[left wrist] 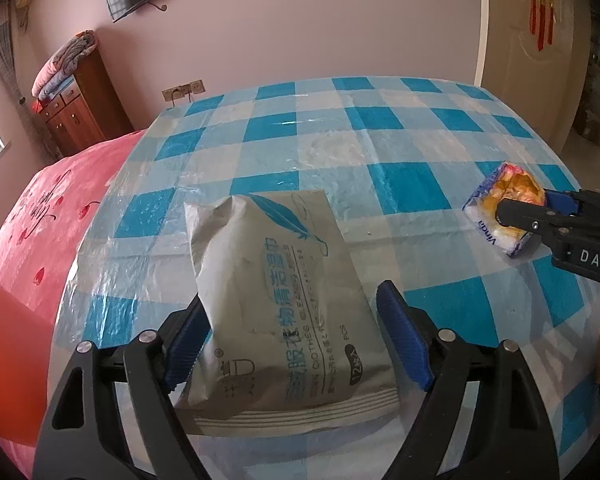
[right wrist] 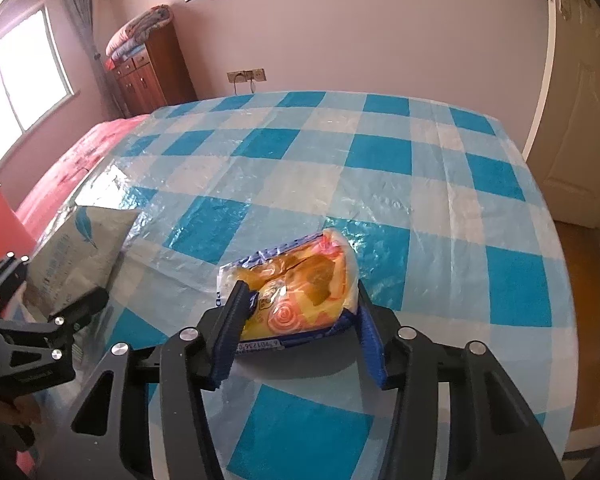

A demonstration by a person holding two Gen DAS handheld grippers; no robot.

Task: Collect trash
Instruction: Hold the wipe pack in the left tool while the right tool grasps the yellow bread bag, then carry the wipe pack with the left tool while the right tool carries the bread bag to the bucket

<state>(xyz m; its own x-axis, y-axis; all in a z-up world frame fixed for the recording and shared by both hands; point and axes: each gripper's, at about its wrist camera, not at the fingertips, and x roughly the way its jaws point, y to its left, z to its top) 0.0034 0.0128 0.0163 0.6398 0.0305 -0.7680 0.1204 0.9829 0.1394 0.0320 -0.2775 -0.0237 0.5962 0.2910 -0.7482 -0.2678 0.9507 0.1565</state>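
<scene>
Gripping the tissue packet point(right wrist: 296, 292) between its pads, the right gripper point(right wrist: 300, 320) has one piece of trash in hand. Between the left gripper's point(left wrist: 296, 332) parted jaws lies the grey wipes pouch point(left wrist: 284, 308), unclamped on the checked tablecloth point(left wrist: 380, 140); closing there comes next.

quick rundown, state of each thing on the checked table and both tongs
grey wipes pack: lying flat on the table, between the left tongs' pads, right pad clear of it
left tongs: open
yellow tissue packet: crumpled, pinched
right tongs: shut on the yellow tissue packet
checked tablecloth: spread, wrinkled
</scene>
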